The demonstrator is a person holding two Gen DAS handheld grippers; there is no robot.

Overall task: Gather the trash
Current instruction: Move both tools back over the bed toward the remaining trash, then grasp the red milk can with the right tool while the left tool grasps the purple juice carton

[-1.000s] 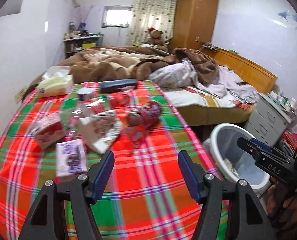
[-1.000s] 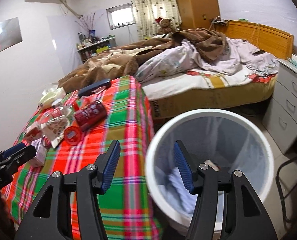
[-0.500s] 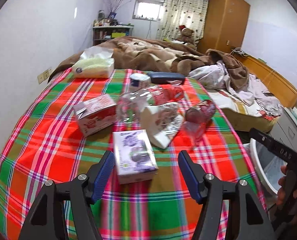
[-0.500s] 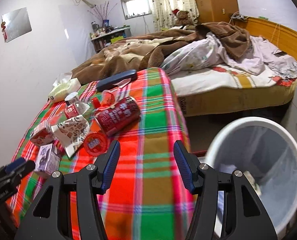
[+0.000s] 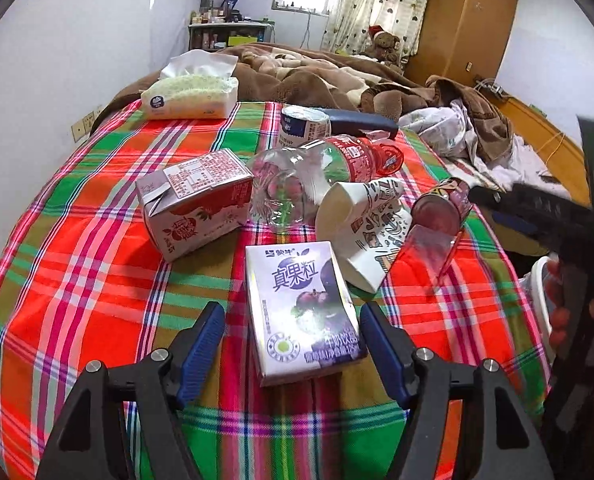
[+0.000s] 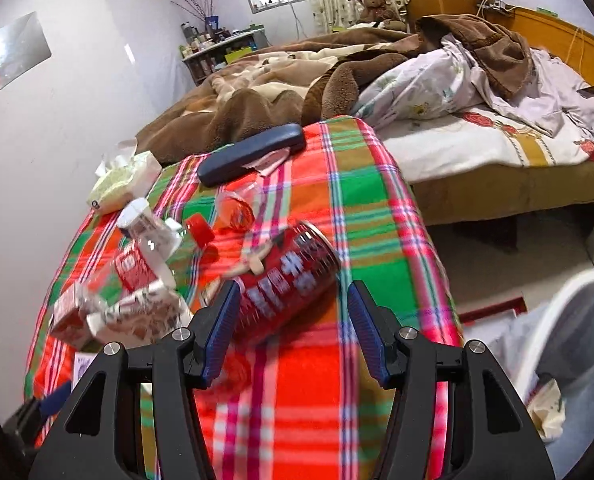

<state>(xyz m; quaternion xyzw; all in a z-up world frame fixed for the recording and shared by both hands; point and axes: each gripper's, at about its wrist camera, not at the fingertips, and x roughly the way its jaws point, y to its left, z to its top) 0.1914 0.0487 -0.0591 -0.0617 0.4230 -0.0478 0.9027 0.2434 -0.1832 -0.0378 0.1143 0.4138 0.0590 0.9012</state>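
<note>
since the earlier frames both tools have advanced over the worktop: the left tool [image 5: 293, 340], formerly short of the purple milk carton [image 5: 299, 306], now straddles it, and the right tool [image 6: 291, 328] has swung away from the white bin [image 6: 569, 344] toward the red can [image 6: 285, 280]. left tool: jaws wide, blue pads on either side of the carton's near end, neither pad clearly touching it. the carton lies flat on the plaid cloth [image 5: 77, 280]. just beyond it lie a printed paper cup [image 5: 361, 228] on its side, a clear plastic bottle [image 5: 305, 184] with a red label, and a red-and-white carton [image 5: 195, 200]; a pink cup [image 5: 429, 256] lies to the right. farther back sit a small tin [image 5: 303, 126], a dark blue case [image 5: 361, 124] and a tissue pack [image 5: 191, 96]. right tool: jaws wide, nothing held; the red can lies tilted on its side between and just past the pads, blurred. the white bin stands on the floor beside the worktop, at the right edge, holding crumpled paper [image 6: 547, 404]. a bed with a brown blanket [image 6: 277, 92] lies behind.
</note>
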